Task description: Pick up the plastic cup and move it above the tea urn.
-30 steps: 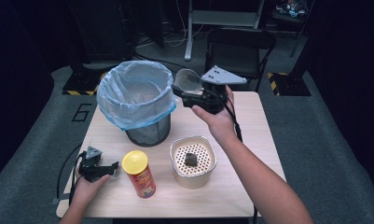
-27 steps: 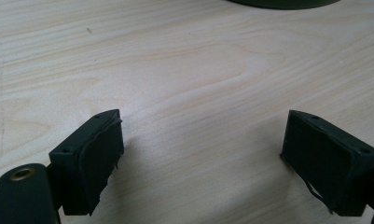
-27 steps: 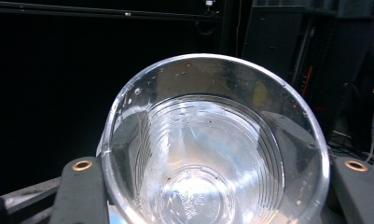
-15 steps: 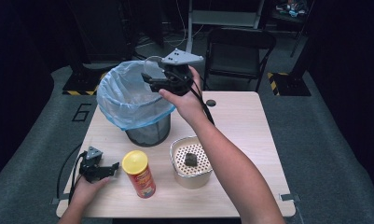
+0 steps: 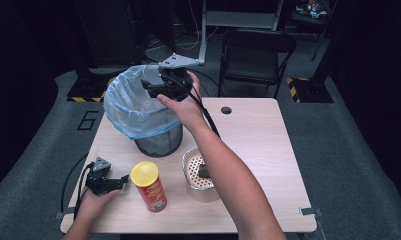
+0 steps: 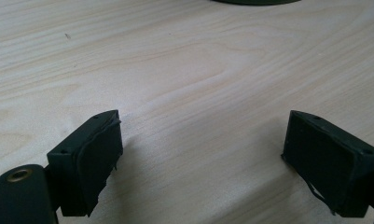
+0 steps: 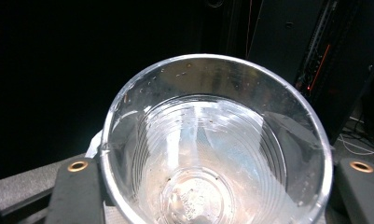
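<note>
Right gripper view: gripper (image 7: 212, 186) apparently clamps clear cup (image 7: 212, 140).

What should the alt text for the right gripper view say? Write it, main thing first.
A clear plastic cup, seen from its open mouth down to its base, sits clamped between the right gripper's two black jaws. Small specks cling to its inner wall, and it looks empty of liquid. Behind it are darkness and dim equipment racks.
</note>
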`<act>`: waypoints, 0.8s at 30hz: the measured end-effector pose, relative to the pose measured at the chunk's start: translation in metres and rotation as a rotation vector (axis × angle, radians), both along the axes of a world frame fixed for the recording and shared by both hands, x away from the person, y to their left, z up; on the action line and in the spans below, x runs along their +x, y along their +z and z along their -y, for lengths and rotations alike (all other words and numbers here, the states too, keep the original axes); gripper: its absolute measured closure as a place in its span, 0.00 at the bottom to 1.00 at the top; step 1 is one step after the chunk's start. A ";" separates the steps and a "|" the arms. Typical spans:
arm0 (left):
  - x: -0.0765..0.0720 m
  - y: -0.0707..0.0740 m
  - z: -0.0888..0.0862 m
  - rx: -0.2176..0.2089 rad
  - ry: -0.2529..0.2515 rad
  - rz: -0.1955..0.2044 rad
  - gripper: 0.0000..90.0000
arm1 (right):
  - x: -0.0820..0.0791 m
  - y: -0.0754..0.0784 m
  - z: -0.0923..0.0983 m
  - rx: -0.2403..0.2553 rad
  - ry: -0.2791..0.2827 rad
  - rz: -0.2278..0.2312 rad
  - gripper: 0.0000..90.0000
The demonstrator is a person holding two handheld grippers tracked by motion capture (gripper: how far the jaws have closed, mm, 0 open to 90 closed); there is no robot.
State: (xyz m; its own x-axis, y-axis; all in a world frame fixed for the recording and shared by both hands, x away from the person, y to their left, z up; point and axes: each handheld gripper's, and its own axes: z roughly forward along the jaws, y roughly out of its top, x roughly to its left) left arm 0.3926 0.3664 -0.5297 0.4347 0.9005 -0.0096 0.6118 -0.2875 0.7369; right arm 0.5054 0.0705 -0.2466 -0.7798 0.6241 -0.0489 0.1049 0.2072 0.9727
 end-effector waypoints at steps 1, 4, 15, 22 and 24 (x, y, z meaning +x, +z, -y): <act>0.000 0.000 0.000 -0.001 0.001 0.001 0.13 | 0.001 -0.001 -0.001 -0.001 -0.002 -0.002 0.33; 0.000 0.000 0.000 0.001 0.006 0.003 0.13 | 0.004 -0.006 -0.006 -0.001 -0.005 -0.027 0.26; 0.000 0.000 -0.001 -0.006 0.037 0.006 0.13 | 0.004 -0.014 -0.011 -0.029 -0.041 -0.030 0.03; 0.000 0.001 -0.003 -0.020 0.046 0.003 0.13 | 0.002 -0.015 -0.001 -0.028 -0.045 -0.019 0.06; -0.001 0.002 -0.004 -0.035 0.049 0.003 0.13 | 0.000 -0.015 0.004 -0.034 -0.044 -0.012 0.09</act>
